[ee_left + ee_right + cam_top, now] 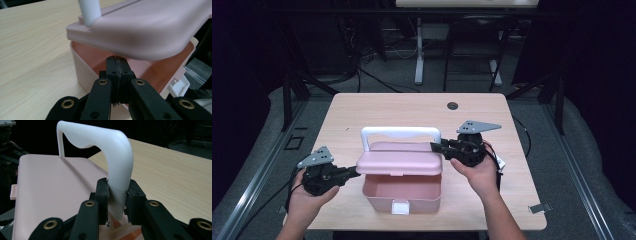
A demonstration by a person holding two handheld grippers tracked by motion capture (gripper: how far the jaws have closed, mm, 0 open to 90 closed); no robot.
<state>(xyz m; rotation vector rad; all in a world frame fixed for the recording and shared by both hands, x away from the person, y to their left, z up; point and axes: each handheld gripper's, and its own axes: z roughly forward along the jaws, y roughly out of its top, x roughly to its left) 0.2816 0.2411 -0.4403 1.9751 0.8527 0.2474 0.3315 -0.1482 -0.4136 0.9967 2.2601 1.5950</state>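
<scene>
Pink box half open at the middle of your table (362,107).

The box (402,196) sits near the table's front edge, its lid (399,162) raised and roughly level above it. Your right gripper (438,146) is clamped on the right leg of the white handle (400,133); your left gripper (356,173) has its jaws pressed together, empty, under the lid's left edge.

A light wooden table (362,107) fills the middle of the scene, with a small dark round hole (452,105) near its far edge. Beyond it stands a white table leg (419,52) on grey floor, where black cables (377,80) trail. A metal rail (252,180) runs along the left.
</scene>
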